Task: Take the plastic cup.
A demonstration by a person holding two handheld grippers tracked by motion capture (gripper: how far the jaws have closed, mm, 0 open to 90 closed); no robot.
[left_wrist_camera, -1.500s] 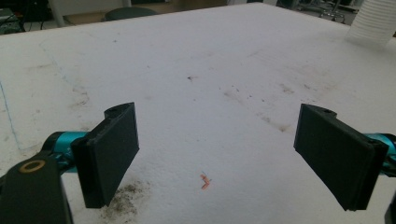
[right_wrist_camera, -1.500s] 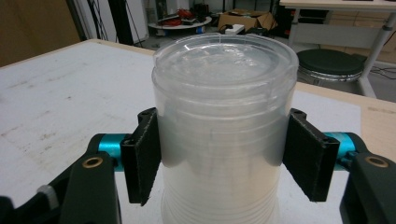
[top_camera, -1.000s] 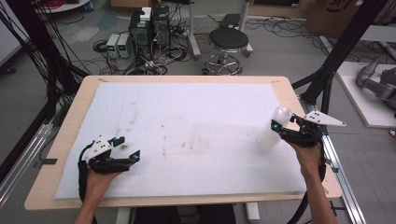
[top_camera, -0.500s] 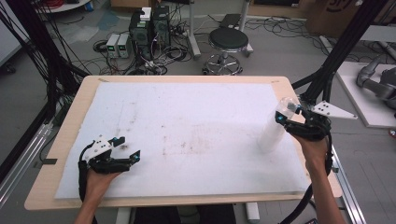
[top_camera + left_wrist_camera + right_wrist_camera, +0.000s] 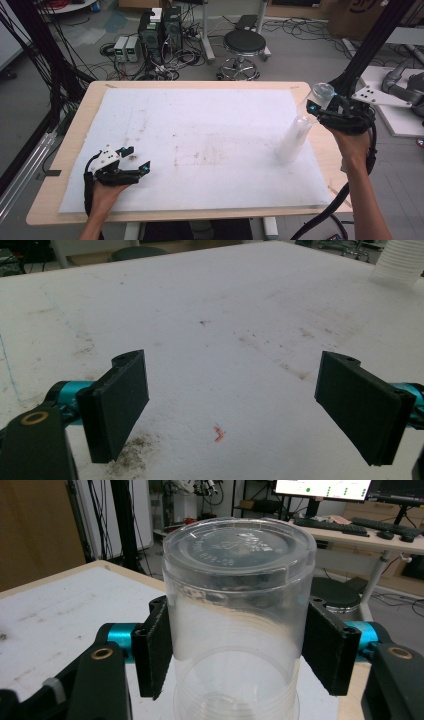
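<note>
Place: a robotics lab.
Beyond the counter [image 5: 65, 150]: computer towers [image 5: 160, 30], tangled cables [image 5: 300, 25] and a stool [image 5: 244, 45] on the floor.
Behind the counter: monitor [image 5: 322, 487], keyboards [image 5: 332, 526].

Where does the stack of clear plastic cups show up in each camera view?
High view: stack of clear cups at right, leaning, its top cup gripped by the right gripper.
Left gripper view: stack's base at the top right corner.
Right gripper view: centre, top cup between the jaws.
Shared landmark: the white mat.
</note>
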